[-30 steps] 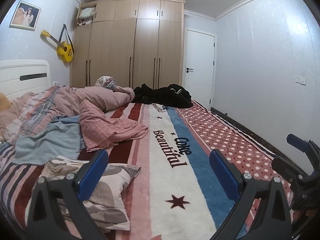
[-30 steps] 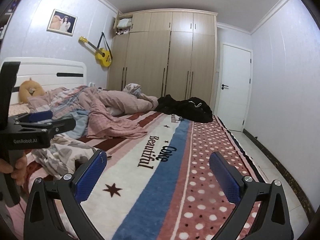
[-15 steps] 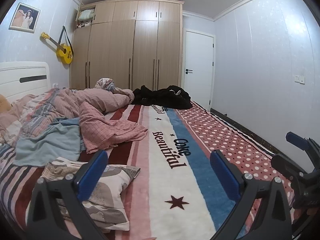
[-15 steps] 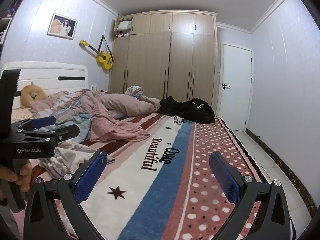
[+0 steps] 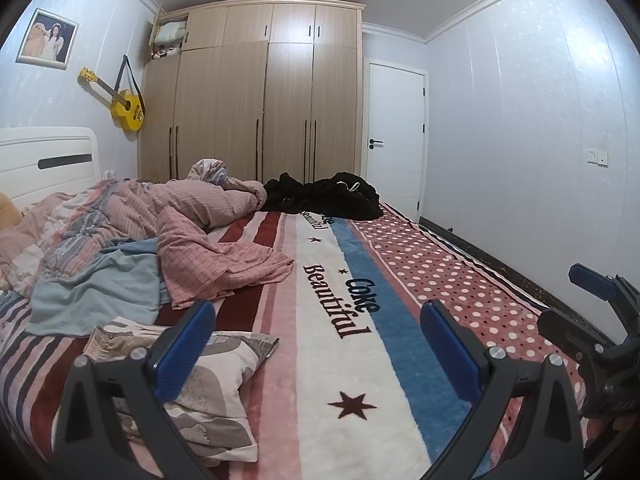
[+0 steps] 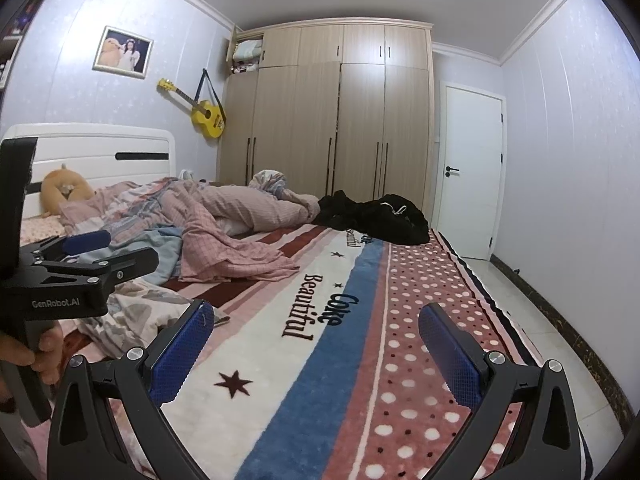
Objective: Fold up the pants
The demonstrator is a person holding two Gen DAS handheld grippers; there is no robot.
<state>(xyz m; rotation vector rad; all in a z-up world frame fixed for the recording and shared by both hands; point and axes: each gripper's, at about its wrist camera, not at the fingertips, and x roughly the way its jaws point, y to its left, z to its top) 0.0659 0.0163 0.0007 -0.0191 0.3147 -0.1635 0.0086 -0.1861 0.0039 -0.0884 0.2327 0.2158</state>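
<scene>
With both the left tool (image 5: 316,344) and right tool (image 6: 316,344) spread and empty, reaching the crumpled black cloth pants (image 5: 324,197) at frame centre comes next.

Home bedroom, bed (image 5: 340,320), wooden wardrobe (image 5: 256,92), wall-hung guitar (image 5: 124,104)

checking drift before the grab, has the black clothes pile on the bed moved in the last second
No. The black clothes pile lies at the bed's far end before the wardrobe, as before; only the cameras shifted.
</scene>
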